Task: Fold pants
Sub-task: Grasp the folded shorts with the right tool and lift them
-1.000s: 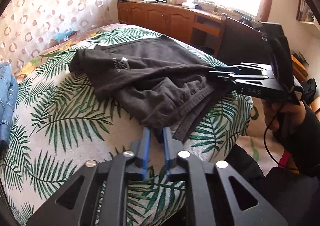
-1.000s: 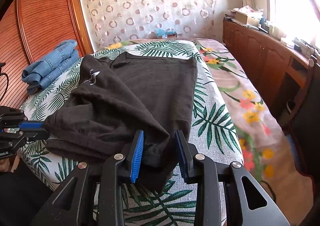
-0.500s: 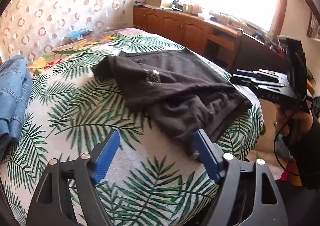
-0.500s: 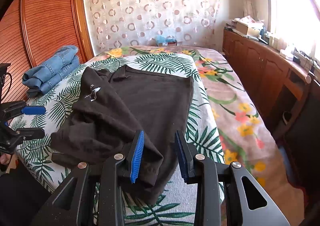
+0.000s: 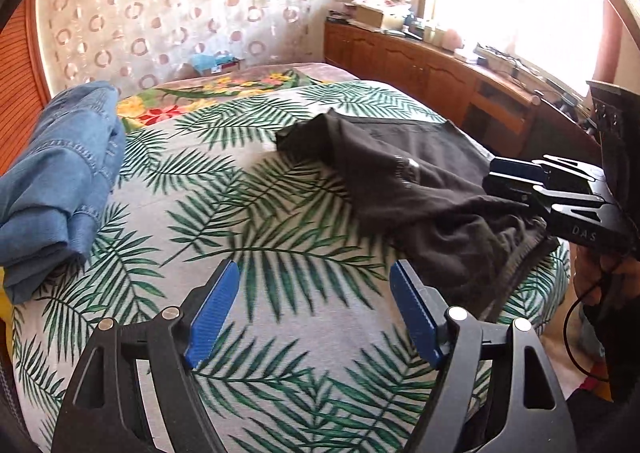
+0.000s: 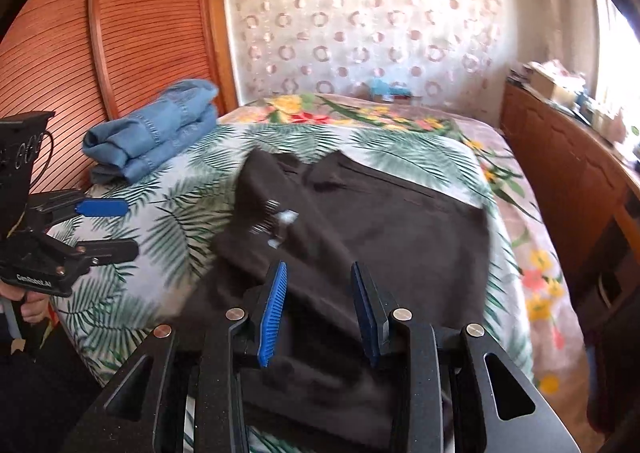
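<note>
The left tongs (image 5: 312, 309) have let go, moved off and gape empty, the right tongs (image 6: 318, 309) half-open around the soft, floppy black cloth pants (image 6: 400, 237) at the bed's (image 5: 256, 337) near edge; grab the corners.

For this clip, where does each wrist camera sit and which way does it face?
Left wrist: on the left gripper, looking down over the palm-leaf bedspread toward the window; its blue pads are wide apart on nothing, and the person's right hand shows.
Right wrist: on the right gripper, facing the circle-patterned curtain; its pads straddle cloth, grip unclear; the left hand shows.
Shared: the crumpled black pants, the folded blue jeans, and each other's gripper.
</note>
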A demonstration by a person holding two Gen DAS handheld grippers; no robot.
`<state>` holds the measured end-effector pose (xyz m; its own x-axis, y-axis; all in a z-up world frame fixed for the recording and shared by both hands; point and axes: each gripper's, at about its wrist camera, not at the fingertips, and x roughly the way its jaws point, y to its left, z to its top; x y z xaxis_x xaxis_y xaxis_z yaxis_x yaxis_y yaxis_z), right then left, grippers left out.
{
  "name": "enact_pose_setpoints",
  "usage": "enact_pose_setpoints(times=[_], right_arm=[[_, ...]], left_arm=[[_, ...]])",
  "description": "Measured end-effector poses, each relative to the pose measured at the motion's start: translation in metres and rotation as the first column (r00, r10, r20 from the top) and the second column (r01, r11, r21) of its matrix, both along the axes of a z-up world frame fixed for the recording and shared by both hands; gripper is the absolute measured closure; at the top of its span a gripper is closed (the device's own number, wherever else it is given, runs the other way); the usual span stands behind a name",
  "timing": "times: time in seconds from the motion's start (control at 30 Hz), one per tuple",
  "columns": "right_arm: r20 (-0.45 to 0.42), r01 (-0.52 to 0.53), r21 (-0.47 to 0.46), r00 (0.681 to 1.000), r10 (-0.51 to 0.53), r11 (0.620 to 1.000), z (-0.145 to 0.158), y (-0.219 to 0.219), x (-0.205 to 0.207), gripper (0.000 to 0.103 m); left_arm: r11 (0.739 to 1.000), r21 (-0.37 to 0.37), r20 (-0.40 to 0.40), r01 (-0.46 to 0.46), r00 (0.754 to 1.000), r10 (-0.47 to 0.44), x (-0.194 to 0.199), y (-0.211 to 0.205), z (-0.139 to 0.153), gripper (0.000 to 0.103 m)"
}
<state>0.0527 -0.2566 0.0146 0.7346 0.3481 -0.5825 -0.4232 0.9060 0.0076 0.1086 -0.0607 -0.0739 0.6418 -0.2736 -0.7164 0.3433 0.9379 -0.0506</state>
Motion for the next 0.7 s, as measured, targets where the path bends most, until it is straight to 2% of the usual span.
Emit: enact_pose_setpoints(times=[0.37,0.53,0.7], right_arm=[[-0.058,-0.143,-0.027,0.988,0.141,0.989,-0.010,0.056,0.039,0.068],[-0.101,-0.196,-0.075,0.977,0.189,0.978,-0.023,0.078,0.056,0.068],[-0.127,-0.205,-0.153,0.974,0.186,0.967,-0.035,0.094,0.068,0.068]], left_arm=[[0.999,-0.002,0.008,-0.054,0.999,0.054,0.001,0.022,0.000,0.025],[0.997,-0.008,0.003,-0.079,0.997,0.079,0.002,0.034,-0.003,0.025],[0.995,-0.013,-0.002,-0.094,0.996,0.094,0.001,0.041,-0.005,0.025]])
